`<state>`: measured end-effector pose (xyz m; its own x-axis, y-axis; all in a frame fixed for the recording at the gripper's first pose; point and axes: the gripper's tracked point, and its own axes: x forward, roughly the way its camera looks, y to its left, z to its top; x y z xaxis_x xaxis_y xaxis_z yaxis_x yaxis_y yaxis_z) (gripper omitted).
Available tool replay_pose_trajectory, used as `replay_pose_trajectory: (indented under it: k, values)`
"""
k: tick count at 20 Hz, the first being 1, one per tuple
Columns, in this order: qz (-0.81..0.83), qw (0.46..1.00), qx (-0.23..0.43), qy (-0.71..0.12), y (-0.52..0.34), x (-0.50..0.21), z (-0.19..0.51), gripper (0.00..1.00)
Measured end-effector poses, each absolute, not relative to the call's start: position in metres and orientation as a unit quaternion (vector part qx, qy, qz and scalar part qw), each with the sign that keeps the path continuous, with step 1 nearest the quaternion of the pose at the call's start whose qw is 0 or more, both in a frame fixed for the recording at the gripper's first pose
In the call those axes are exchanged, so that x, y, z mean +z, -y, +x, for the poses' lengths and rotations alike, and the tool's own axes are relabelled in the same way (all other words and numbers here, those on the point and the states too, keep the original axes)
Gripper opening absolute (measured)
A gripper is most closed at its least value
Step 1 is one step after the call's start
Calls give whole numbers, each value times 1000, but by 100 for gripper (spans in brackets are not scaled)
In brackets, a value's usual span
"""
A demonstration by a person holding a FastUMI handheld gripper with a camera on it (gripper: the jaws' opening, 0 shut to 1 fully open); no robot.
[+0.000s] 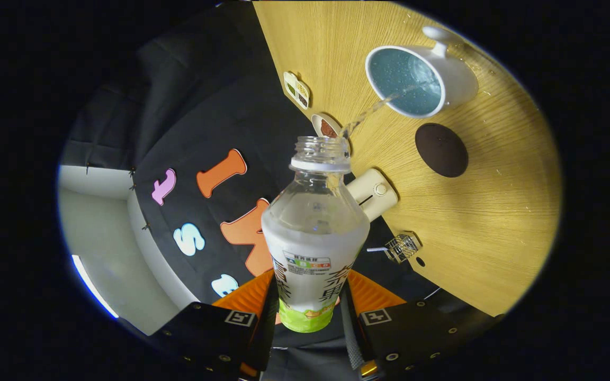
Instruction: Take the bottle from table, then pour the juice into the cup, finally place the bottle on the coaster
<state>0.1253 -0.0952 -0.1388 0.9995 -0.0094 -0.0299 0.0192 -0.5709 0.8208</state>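
Non-task items on and around the worktop

The wooden worktop [495, 222] fills the upper right of the frame and appears tilted, its grain running lengthwise. Along its edge, from top centre downward: a small rectangular dish [297, 90] with divided compartments holding differently coloured contents; a small round dish [326, 126] with brown contents, partly hidden; a cream cylindrical container [373, 192] with a round knob on its end face and a slot beside it; and a small wire-mesh object [401, 246] with a coiled spring-like piece projecting from it. A pale wall and floor area [109, 243] occupies the lower left.
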Motion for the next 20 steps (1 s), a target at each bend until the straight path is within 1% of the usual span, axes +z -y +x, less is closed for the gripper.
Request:
replay_pose_trajectory:
  k: [7,11,17,20]
  values:
    - [896,444,-12,15,104,-135,124,58]
    - [894,447,-18,13,105,-138,125,58]
    - [885,466,-21,4,95,-150,125,58]
    - [861,507,-24,-13,85,-157,127,57]
